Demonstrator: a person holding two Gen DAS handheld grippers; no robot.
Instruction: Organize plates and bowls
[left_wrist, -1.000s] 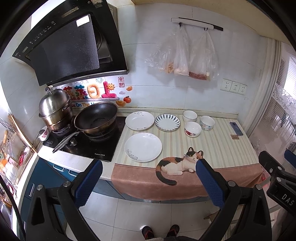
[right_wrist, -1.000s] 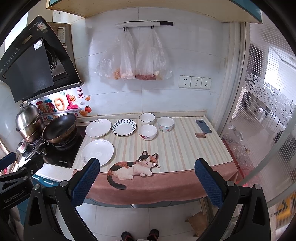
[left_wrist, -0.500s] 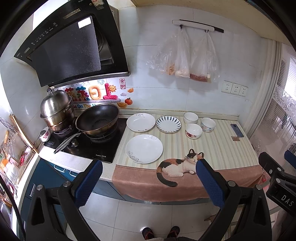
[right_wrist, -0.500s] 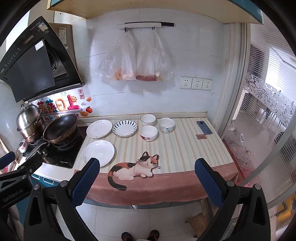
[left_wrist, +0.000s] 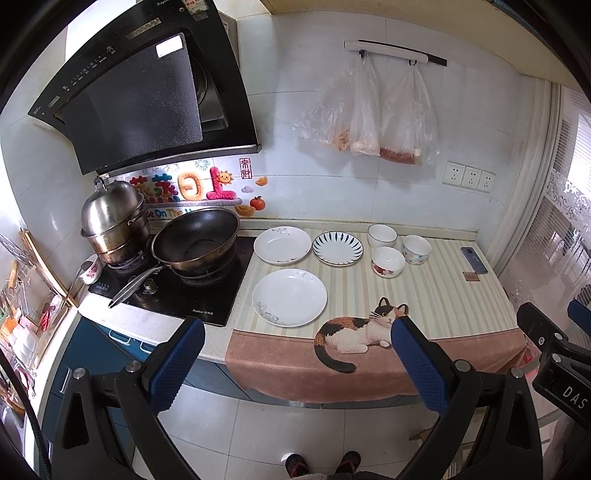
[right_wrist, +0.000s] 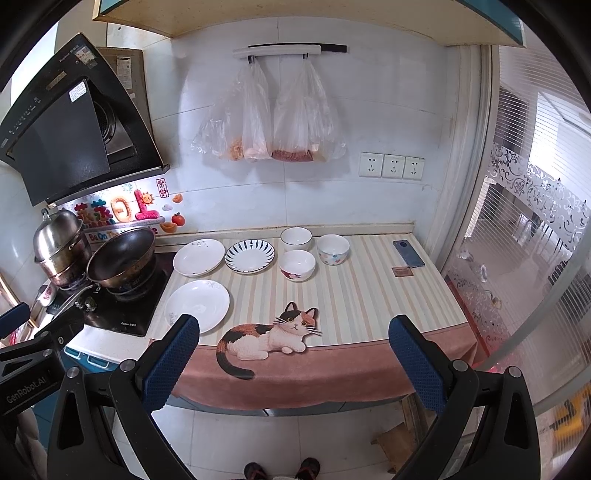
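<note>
**Grippers drawn slightly nearer the counter; no dish yet touched**

Against the views of a second ago, the counter is seen a little lower and larger in both wrist cameras, so a small advance and tilt toward the dishes is indicated. Nothing on the counter has been shifted. From this it is judged that the task is at its very start, with the approach only begun and no sorting done.

The left gripper (left_wrist: 295, 347) is held with its jaws spread wide and nothing between them; the right gripper (right_wrist: 293, 345) is likewise spread and empty. Both are kept well back from the counter edge, above the floor.

Three plates are laid on the striped mat (right_wrist: 369, 295): a white plate (left_wrist: 289, 297) nearest the front, a second white plate (left_wrist: 282, 244) behind it beside the hob (left_wrist: 177, 291), and a blue-rayed plate (left_wrist: 337, 248) just right of that. Three bowls are grouped further right: a plain bowl (left_wrist: 382, 235) at the back, a patterned bowl (left_wrist: 416, 249) beside it, and a red-flowered bowl (left_wrist: 388, 261) in front. All plates and bowls are seen to be empty and unstacked, each apart from its neighbours.

A wok (left_wrist: 195, 240) is stood on the hob, apparently empty; the contents of the lidded steel pot (left_wrist: 112, 221) cannot be told. A phone (left_wrist: 474, 259) is left at the mat's far right.
</note>
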